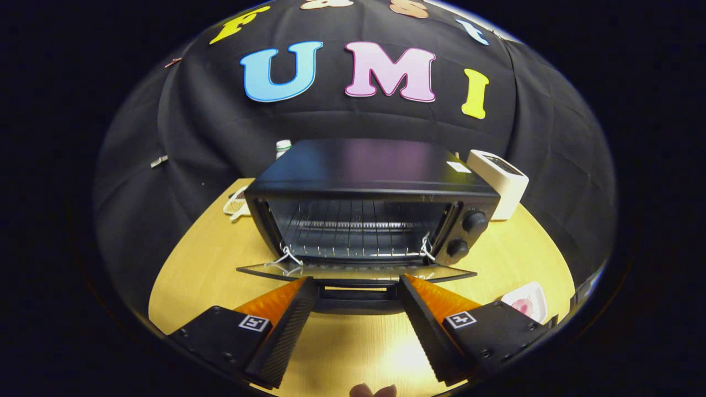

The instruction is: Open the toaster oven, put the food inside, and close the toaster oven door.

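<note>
Oven [370, 204] sits on the table [193, 275] just beyond the fingers, its door [353, 272] dropped flat and its one rack [353, 237] bare. The gripper [357, 289] is spread wide and grasps nothing; the door handle [357, 295] lies between the fingertips, untouched as far as I can tell. One plate [528, 300] of food lies beside the right finger, well apart from the oven. Risks, as I judge them: swinging toward the plate could clip the open door and shove the oven; a shallow pinch could spill the food. Count: one oven, two knobs [473, 221], one white box [499, 182] behind it, one bottle [282, 146].
</note>
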Available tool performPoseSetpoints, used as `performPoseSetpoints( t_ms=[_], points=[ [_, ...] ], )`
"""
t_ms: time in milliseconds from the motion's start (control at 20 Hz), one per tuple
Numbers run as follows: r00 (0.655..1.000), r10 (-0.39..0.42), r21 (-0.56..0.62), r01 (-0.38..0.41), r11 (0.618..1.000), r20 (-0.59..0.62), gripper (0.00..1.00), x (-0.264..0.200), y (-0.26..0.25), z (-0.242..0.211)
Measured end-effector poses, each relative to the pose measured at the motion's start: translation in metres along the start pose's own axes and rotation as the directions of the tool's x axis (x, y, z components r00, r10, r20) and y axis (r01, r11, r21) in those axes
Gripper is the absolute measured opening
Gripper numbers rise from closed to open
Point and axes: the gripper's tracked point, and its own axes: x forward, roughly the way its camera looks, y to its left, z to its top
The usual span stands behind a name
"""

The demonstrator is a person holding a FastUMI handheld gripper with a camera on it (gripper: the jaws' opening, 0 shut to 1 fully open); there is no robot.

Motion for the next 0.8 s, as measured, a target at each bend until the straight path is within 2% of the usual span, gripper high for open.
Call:
performPoseSetpoints(
  t_ms=[300, 450, 550, 800],
  points=[
    [0.976, 0.027, -0.017, -0.031, 0.999, -0.215, 0.99, 0.020, -0.010, -0.078],
    [0.967, 0.055, 0.003, -0.056, 0.998, -0.248, 0.99, 0.014, -0.013, -0.090],
    [0.973, 0.088, 0.032, -0.083, 0.996, -0.215, 0.99, -0.001, -0.019, -0.079],
    [0.980, 0.181, 0.063, -0.176, 0.982, -0.077, 0.99, -0.046, -0.055, -0.011]
  ],
)
